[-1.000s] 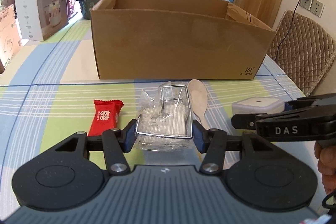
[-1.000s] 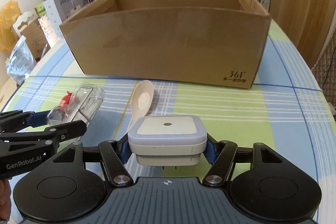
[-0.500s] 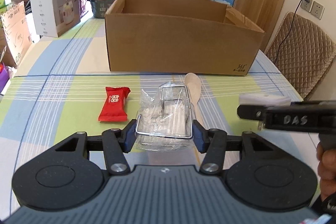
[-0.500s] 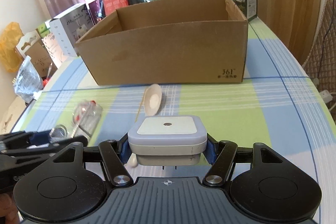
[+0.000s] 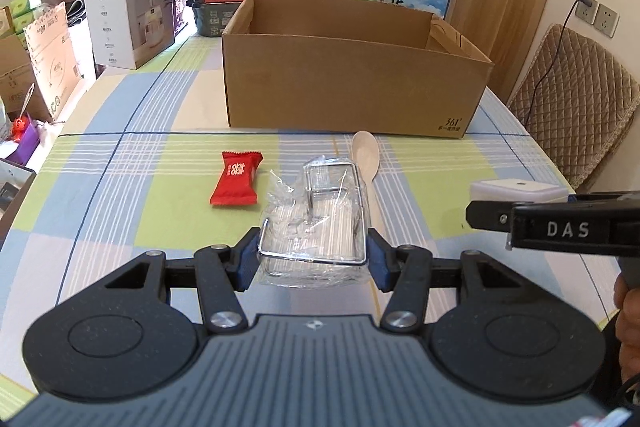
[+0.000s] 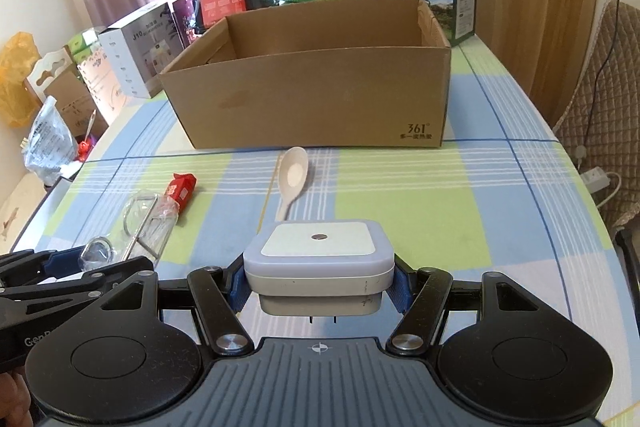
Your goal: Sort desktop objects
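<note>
Both grippers higher; 1 spoon (image 6: 293, 174), 1 box (image 6: 312, 95)

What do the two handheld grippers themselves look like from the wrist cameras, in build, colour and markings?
Both are matte black plastic. The left gripper and right gripper each have blue pads on the jaws, angled black linkage arms with silver pivot screws, two round discs on the base, and a ribbed grey centre plate with a small crosshair mark. Seen side-on, the right reads "DAS" in white; the left shows partial "Gen" lettering.
</note>
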A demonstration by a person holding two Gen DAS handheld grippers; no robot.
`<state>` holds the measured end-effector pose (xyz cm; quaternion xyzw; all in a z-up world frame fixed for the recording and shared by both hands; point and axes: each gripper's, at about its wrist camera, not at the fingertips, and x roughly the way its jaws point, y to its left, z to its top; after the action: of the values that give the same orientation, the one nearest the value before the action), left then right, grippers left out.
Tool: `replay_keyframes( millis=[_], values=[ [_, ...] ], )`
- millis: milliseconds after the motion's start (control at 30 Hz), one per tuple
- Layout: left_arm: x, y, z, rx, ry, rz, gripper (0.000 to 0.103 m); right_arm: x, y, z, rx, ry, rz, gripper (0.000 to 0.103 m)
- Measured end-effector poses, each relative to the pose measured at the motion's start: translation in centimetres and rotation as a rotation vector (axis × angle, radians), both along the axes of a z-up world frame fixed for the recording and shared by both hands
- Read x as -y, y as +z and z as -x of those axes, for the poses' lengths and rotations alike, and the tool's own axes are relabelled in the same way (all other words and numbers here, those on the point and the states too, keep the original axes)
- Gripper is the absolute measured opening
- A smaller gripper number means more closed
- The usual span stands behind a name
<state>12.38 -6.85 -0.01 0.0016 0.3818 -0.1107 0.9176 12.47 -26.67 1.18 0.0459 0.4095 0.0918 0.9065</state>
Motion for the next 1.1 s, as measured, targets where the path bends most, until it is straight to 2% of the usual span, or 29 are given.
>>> replay_keyframes(
  millis=[400,533,733,1100],
  values=[
    [0.0,0.4,1.5,-0.026,-0.002,-0.019,0.049,1.2,1.1,1.6,0.010,-0.024,-0.003,0.062],
    [0.1,0.8,1.0,-0.028,-0.007,-0.038,0.049,2.0,1.6,1.4,0.017,-0.040,0.005,0.062],
    [0.1,1.6,0.1,-0.025,-0.038,-0.112,0.049,3.2,2.0,0.9,0.005,-0.053,-0.002,0.062],
    [-0.3,2.8,-1.9,-0.031,-0.056,-0.133,0.049,3.9,3.9,-1.0,0.042,-0.035,0.052,0.062]
  ],
)
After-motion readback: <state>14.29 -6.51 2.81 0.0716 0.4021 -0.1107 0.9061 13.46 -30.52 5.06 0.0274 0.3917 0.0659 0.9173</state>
